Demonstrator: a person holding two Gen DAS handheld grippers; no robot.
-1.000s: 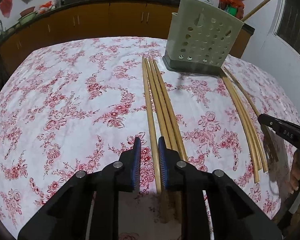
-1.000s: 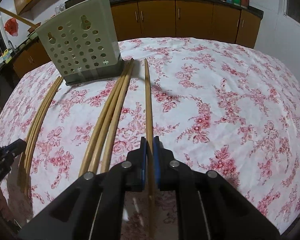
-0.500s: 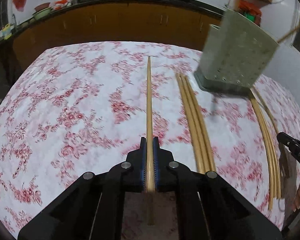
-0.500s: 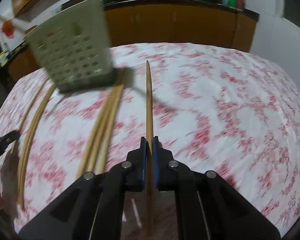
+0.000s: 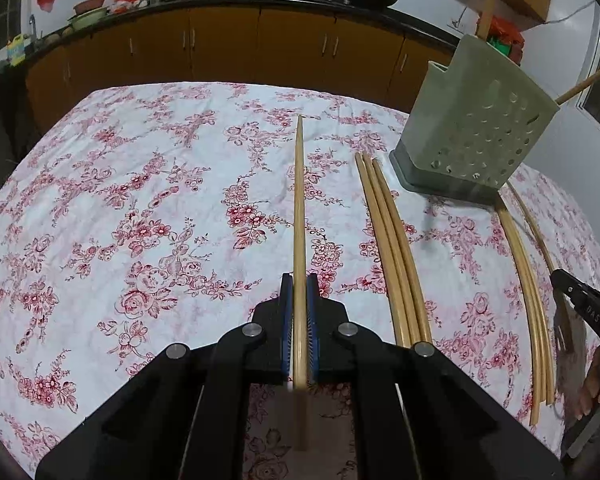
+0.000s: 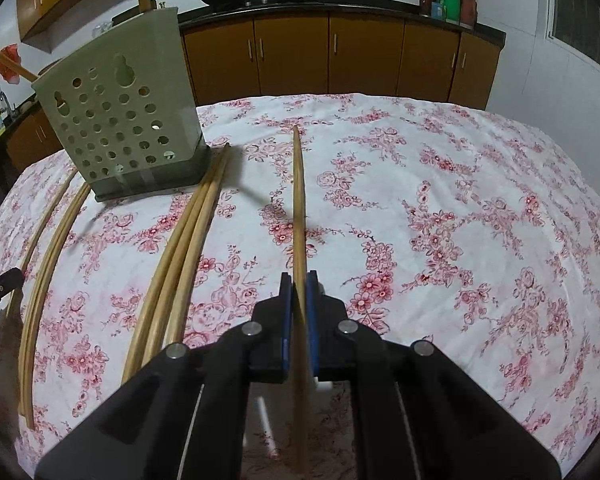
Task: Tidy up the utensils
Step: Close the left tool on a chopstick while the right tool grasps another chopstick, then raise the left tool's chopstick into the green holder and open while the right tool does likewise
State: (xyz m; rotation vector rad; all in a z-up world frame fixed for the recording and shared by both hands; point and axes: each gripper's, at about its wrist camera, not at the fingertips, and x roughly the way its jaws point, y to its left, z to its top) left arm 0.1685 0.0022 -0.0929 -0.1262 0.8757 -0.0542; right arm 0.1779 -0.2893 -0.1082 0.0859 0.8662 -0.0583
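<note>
In the left wrist view, the left gripper (image 5: 299, 292) is clenched on a wooden chopstick (image 5: 299, 200) that points out over the floral tablecloth (image 5: 140, 200); three loose chopsticks (image 5: 392, 240) lie to its right, beside the perforated green utensil holder (image 5: 472, 136). In the right wrist view, the right gripper (image 6: 299, 288) likewise pinches a single chopstick (image 6: 298, 200), with the holder (image 6: 116, 112) standing far left and the three-stick bundle (image 6: 184, 240) lying between them

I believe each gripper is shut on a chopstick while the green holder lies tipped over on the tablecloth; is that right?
Not quite: the green holder stands upright on its base, as the right wrist view shows. The rest holds: the left gripper and right gripper are each shut on a chopstick.
</note>
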